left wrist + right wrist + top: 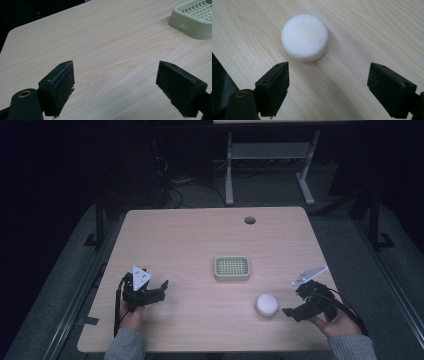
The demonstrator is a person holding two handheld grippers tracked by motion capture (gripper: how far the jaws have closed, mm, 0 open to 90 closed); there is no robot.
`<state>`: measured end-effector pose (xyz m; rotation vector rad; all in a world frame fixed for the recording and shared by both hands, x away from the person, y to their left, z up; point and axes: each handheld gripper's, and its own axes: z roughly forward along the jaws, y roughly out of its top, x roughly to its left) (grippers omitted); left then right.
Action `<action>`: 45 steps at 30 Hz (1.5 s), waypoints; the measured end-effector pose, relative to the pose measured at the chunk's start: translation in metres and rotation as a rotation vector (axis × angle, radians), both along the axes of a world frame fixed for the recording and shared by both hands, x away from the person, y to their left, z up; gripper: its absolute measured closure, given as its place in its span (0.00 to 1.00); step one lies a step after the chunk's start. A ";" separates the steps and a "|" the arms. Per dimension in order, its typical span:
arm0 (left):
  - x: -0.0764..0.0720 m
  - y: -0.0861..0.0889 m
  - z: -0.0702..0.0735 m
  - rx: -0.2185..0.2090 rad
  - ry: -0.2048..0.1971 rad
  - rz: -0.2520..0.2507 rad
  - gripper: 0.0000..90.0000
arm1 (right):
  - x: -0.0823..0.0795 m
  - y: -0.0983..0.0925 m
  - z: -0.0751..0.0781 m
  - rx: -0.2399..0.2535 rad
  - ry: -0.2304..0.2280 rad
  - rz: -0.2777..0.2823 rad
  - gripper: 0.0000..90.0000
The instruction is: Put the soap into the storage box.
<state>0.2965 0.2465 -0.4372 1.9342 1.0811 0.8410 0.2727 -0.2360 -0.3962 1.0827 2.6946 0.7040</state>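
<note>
Right gripper (295,311) sits low at the near right of the counter (200,240), jaws spread wide, nothing between them. White round puck, likely a soap bar (267,304), lies flat on the counter just left of that gripper, close but not touching. Right gripper view: soap bar (304,37) is just ahead of the jaw tips, nearer the left-hand one, with bare wood in the gap. Its underside and far edge are hidden, and no marking is readable on top.

Left gripper (152,290) rests at the near left, well apart from the soap, jaws also wide open and empty. Left gripper view shows bare counter between the jaws.

Pale green soap dish (232,268) with grid insert stands mid-counter, far side of the soap, slightly left of it, apart from it. In the left gripper view the soap dish (192,20) is cut off at the upper right corner, only part of the grid visible.

Both hands are partly covered by the grippers, and grey sleeves are cut by the near edge of the high view. Room beyond the counter is very dark; a second desk frame and cables are barely readable.
</note>
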 end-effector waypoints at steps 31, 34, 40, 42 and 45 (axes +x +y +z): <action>0.000 0.001 0.000 -0.010 -0.001 0.008 0.16 | 0.016 0.033 0.006 -0.047 0.038 0.083 0.19; 0.000 0.001 0.000 -0.012 0.002 0.009 0.17 | 0.019 0.037 0.004 -0.052 0.043 0.098 0.19; 0.001 0.001 0.000 -0.014 0.001 0.011 0.16 | 0.023 0.047 0.000 -0.060 0.061 0.116 0.19; 0.001 0.001 0.000 -0.018 0.004 0.013 0.16 | 0.024 0.050 -0.001 -0.060 0.062 0.119 0.19; 0.001 0.001 0.000 -0.019 0.001 0.013 0.16 | 0.026 0.053 -0.003 -0.066 0.066 0.132 0.19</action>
